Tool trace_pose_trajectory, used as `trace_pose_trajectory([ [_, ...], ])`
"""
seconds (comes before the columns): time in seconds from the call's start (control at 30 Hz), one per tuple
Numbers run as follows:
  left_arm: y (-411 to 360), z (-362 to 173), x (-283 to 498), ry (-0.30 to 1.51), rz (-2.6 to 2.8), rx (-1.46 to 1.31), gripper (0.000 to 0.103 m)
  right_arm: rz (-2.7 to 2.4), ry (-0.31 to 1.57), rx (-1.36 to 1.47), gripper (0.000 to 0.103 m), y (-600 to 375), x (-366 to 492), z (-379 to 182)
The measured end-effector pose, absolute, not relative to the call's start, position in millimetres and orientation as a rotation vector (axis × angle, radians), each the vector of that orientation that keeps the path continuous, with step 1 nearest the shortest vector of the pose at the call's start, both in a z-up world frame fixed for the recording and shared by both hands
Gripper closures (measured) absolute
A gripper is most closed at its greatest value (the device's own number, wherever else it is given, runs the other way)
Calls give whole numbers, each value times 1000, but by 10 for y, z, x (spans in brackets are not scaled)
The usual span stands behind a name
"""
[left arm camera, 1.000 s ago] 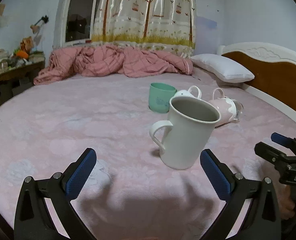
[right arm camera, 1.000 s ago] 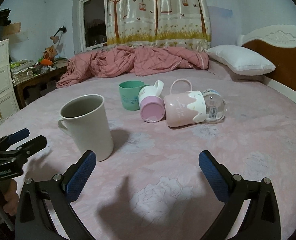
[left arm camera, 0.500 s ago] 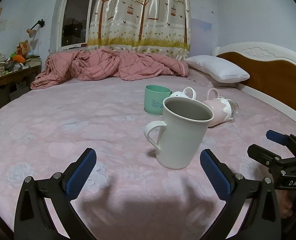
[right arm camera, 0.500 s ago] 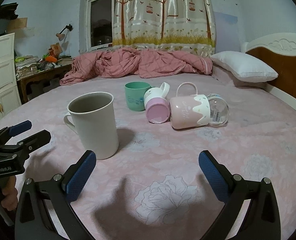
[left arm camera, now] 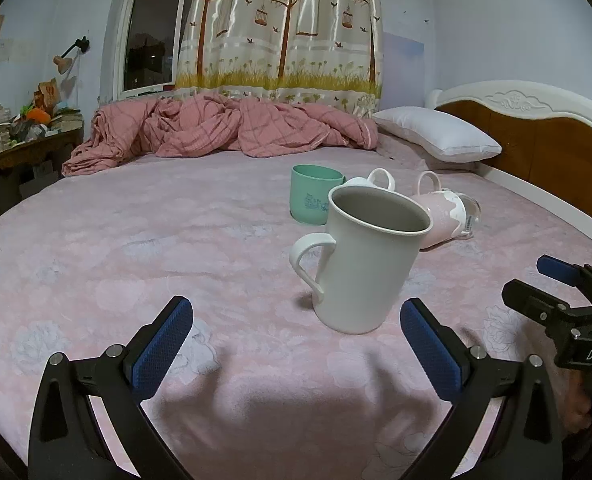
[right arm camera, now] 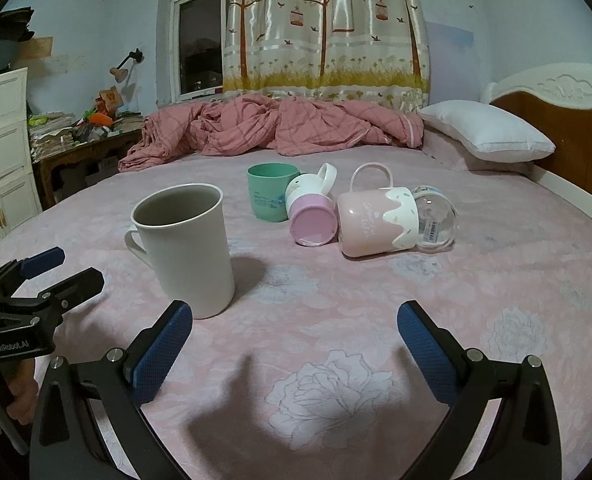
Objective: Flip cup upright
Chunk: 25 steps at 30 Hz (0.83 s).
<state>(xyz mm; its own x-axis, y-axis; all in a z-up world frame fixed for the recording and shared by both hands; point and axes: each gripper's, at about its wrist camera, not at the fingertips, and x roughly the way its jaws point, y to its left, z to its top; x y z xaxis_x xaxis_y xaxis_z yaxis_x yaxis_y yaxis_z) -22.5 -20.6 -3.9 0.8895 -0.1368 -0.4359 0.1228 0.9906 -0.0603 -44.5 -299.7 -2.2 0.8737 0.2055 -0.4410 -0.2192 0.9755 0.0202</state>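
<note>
A: Quick pass. We have the white mug point(left arm camera: 366, 264) standing upright on the pink bedspread point(left arm camera: 135, 248), mouth up, handle toward the window side. Using it as our landmark.

B: Agreed. Left gripper point(left arm camera: 296, 344)?

A: Fingers spread wide, holding nothing. The mug sits just beyond and between the blue pads point(left arm camera: 428, 344), nearer the right-hand one, not touching either.

B: Right gripper point(right arm camera: 295, 344): we see it spread wide too, empty. In its view the white mug point(right arm camera: 187, 248) is beyond its left pad point(right arm camera: 161, 350), close to the tip; we can't tell if there's a gap. From the left wrist view the right gripper point(left arm camera: 552, 292) shows off to the right of the mug, apart from it.

A: Behind the mug: green cup point(right arm camera: 269, 196) upright. Just right of that, a white-and-pink mug point(right arm camera: 310, 212) on its side, pink base facing us, handle up.

B: Further right of the mug, a pink mug with white drip rim point(right arm camera: 380, 220) also on its side, handle up. A clear glass point(right arm camera: 436, 220) lies at its mouth end, touching or partly inside; we can't tell which.

A: Both tipped mugs well apart from the white mug. Far behind it, crumpled pink quilt point(right arm camera: 271, 128), white pillow point(right arm camera: 488, 132) toward the headboard point(left arm camera: 552, 140).
</note>
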Motion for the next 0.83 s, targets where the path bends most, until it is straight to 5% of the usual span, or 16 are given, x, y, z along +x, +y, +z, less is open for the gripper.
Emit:
trace_pose_trajectory([
  [0.83,-144,-150,-124,478,-84,-36,0,206,486,8,0,-3141,-340,-77],
])
